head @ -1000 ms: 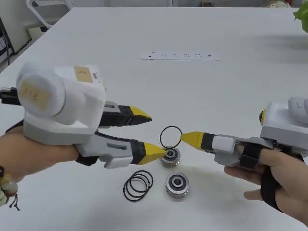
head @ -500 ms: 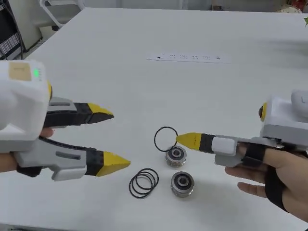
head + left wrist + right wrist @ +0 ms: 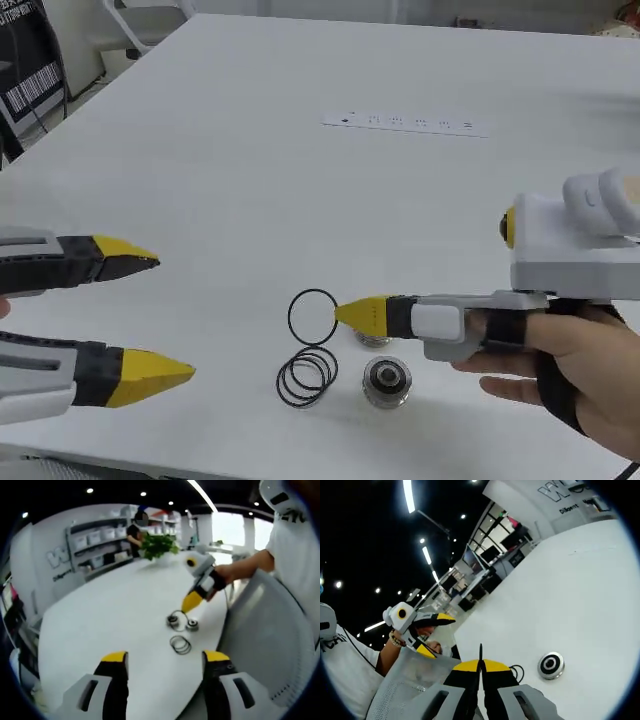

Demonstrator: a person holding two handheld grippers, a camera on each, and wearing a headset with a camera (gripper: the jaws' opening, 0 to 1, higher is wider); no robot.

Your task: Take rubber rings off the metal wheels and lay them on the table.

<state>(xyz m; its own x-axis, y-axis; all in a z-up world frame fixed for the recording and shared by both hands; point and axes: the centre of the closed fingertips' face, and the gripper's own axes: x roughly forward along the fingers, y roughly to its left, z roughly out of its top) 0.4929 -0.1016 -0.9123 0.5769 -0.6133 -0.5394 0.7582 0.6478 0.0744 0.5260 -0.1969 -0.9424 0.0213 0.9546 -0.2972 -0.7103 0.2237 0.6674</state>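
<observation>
Item: right gripper [image 3: 345, 313], hand-held, jaws pressed together on one black rubber ring [image 3: 313, 291]. In the head view the ring hangs from the yellow tips, clear of the table [image 3: 250, 150]. In the right gripper view the same ring shows as a thin dark line rising between the closed tips [image 3: 480, 664]. Item: left gripper [image 3: 173, 317], at the left of the head view, jaws spread wide with nothing between them; its own view shows the two yellow tips well apart [image 3: 165, 657]. Item: stack of rubber rings [image 3: 307, 377], loose and overlapping, flat on the table just below the held ring. Item: metal wheel [image 3: 386, 380], lying just right of the stack, hub facing up. Item: second metal wheel [image 3: 376, 340], just behind the first and partly hidden under the right gripper's jaw. Whether either wheel carries a ring cannot be told. Item: white power strip [image 3: 408, 124], well apart toward the far side of the table. Item: potted plant [image 3: 159, 544], at the table's far end in the left gripper view.
</observation>
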